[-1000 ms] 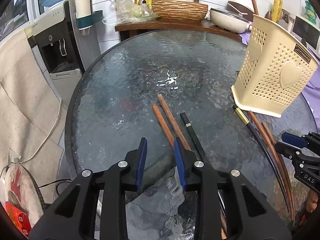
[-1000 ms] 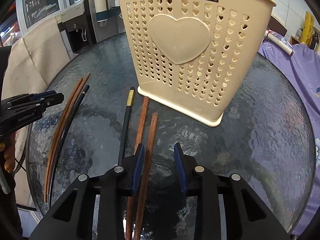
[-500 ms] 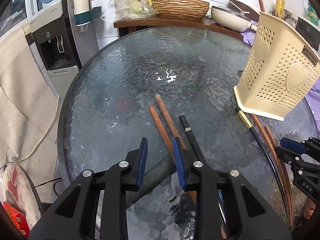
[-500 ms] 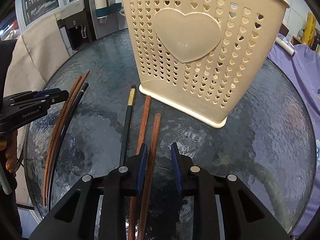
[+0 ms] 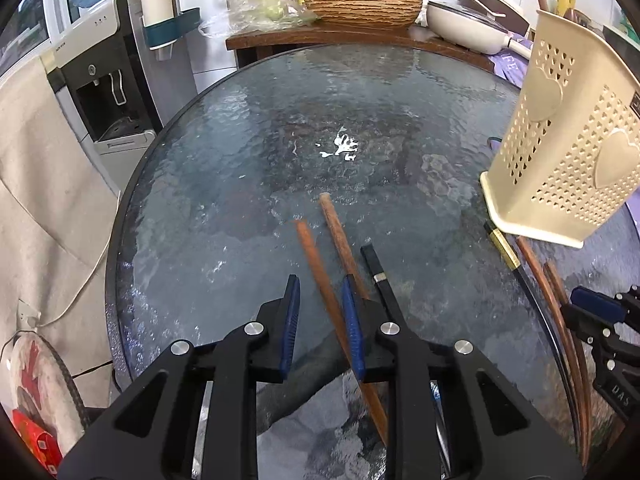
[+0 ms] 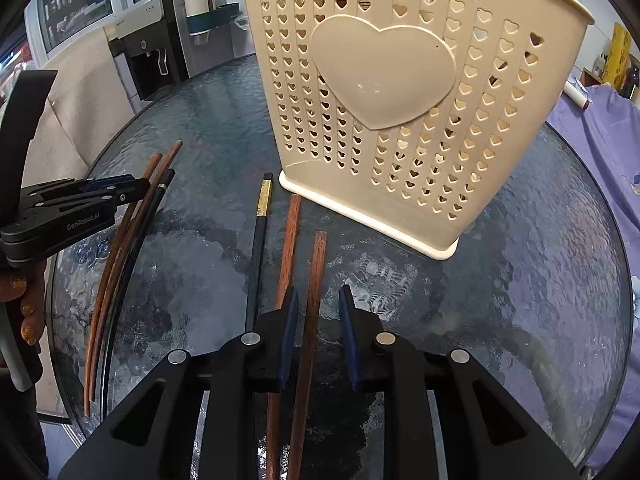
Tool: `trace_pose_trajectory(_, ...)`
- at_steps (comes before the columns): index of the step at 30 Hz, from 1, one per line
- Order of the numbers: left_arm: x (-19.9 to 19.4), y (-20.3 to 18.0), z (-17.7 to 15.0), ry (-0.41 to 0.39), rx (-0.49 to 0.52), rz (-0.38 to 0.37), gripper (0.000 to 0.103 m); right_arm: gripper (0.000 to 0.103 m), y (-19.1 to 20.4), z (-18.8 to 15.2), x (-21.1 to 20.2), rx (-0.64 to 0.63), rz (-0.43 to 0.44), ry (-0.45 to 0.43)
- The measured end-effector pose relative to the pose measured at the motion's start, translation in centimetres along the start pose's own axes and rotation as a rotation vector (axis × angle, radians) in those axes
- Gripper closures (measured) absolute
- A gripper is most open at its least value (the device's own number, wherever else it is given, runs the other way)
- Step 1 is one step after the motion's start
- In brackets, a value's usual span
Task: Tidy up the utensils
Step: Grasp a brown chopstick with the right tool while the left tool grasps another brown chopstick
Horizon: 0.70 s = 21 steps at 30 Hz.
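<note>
Brown wooden chopstick (image 6: 310,320) between narrowing right gripper (image 6: 316,300) fingers, another (image 5: 320,276) between left gripper (image 5: 320,292) fingers, neither clamped

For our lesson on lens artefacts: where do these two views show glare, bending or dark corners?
Left wrist view: white glare on the glass table, black corners. Right wrist view: chopsticks at the left edge bow outward, the holder bulges, its label reads mirrored.

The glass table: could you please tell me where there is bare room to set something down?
The glass table is bare from its left rim across the centre, beyond the chopstick tips, toward the cream basket. To the basket's right, the glass is also free. It is crowded at the near edge: chopsticks lie under both grippers and before the basket.
</note>
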<state>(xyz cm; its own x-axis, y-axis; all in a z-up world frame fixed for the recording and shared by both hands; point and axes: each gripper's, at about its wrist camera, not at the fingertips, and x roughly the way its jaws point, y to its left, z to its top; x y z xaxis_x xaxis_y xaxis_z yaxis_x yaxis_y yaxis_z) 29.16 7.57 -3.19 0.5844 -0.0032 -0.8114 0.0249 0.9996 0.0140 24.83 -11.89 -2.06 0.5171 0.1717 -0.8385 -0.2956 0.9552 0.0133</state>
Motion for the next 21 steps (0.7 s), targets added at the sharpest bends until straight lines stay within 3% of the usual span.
trace_pose_trajectory(14, 0.5, -0.6, 0.9, 0.013, -0.003, -0.003, 0.09, 0.088, 1.0, 1.5, 1.1, 0.008, -0.007, 0.034)
trace_pose_trajectory(21, 0.6, -0.6, 0.9, 0.013, -0.017, 0.004, 0.094, 0.096, 1.2, 1.7, 1.4, 0.006, 0.008, 0.035)
